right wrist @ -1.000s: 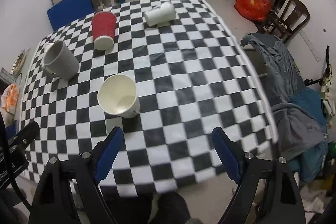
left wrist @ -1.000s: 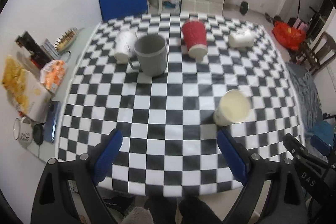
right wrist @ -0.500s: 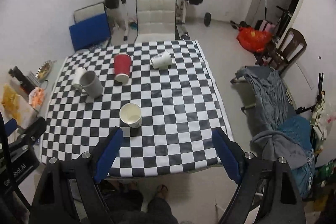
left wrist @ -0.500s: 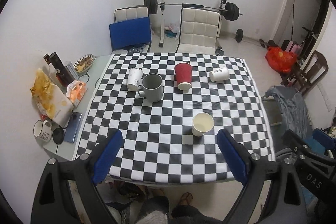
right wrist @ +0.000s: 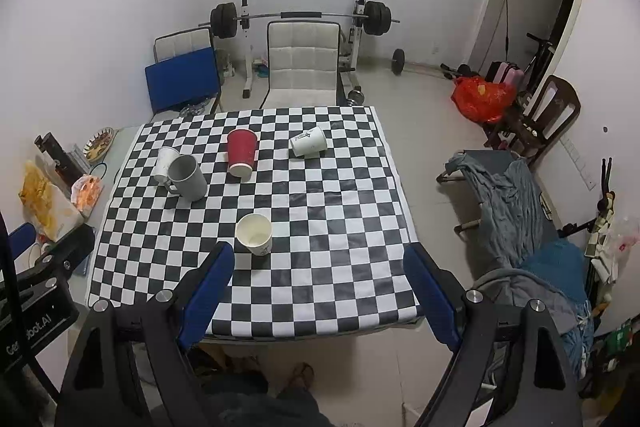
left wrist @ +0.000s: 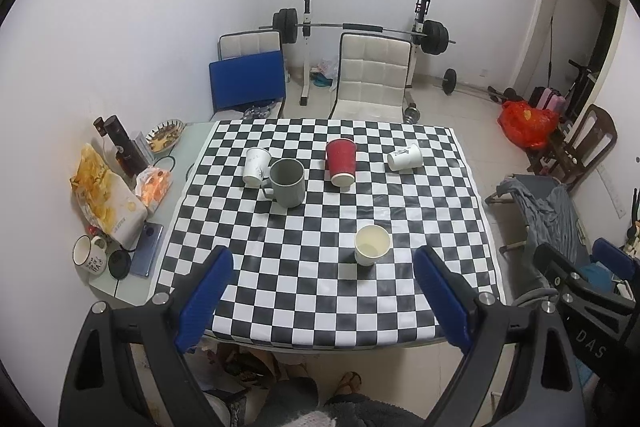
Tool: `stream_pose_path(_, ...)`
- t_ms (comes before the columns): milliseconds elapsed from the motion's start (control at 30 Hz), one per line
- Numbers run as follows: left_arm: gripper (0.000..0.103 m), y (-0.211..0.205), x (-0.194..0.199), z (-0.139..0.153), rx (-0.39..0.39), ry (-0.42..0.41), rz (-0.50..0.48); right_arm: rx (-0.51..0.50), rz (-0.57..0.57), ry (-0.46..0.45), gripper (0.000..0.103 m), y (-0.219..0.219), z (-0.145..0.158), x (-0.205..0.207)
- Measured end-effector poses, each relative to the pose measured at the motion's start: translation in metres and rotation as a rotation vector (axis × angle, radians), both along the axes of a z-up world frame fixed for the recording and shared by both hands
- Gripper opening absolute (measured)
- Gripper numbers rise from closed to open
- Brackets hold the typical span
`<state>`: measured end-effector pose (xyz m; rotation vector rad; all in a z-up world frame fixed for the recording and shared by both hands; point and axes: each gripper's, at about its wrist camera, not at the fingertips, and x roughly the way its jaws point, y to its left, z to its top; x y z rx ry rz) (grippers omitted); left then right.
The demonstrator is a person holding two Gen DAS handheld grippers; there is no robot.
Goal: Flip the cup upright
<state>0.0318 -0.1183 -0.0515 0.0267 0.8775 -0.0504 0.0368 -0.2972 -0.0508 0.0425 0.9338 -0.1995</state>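
Observation:
A checkered table (left wrist: 400,211) (right wrist: 340,227) holds several cups. A white paper cup (left wrist: 405,157) (right wrist: 308,142) lies on its side at the far right. A red paper cup (left wrist: 340,161) (right wrist: 241,154), a grey mug (left wrist: 287,183) (right wrist: 187,177), a white cup (left wrist: 256,166) (right wrist: 165,163) behind the mug and a cream paper cup (left wrist: 372,245) (right wrist: 254,233) near the front stand upright. My left gripper (left wrist: 322,295) and right gripper (right wrist: 318,291) are both open and empty, held high and well back from the table's front edge.
A side shelf (left wrist: 116,283) left of the table carries snack bags, a bottle, a mug and a phone. Two chairs (left wrist: 372,79) and a barbell rack stand behind the table. A cot with clothes (right wrist: 516,199) and a wooden chair are on the right.
Both grippers have pulled up and back from the table, so the whole table and room now show. The cups have not moved.

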Motion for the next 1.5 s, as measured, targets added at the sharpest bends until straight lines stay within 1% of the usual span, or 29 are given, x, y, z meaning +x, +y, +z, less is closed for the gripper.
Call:
stream_pose_path(167, 0.092, -0.003, 0.0, 0.0, -0.001, -0.001, 0.003, -0.003, 0.0, -0.003, 0.088, -0.001, 0.002, -0.001)
stream_pose_path(467, 0.092, 0.003, -0.002, 0.005, 0.036, -0.017, 0.006, -0.006, 0.018, -0.014, 0.088, -0.001, 0.011, -0.003)
stream_pose_path(633, 0.092, 0.006, -0.002, 0.005, 0.036, -0.018, 0.002, -0.007, 0.035, -0.01, 0.088, 0.001, 0.012, 0.0)
stream_pose_path(1500, 0.092, 0.002, 0.0, 0.011, 0.033, -0.032, 0.009, 0.004, 0.043, -0.011, 0.088, 0.008, 0.013, 0.006)
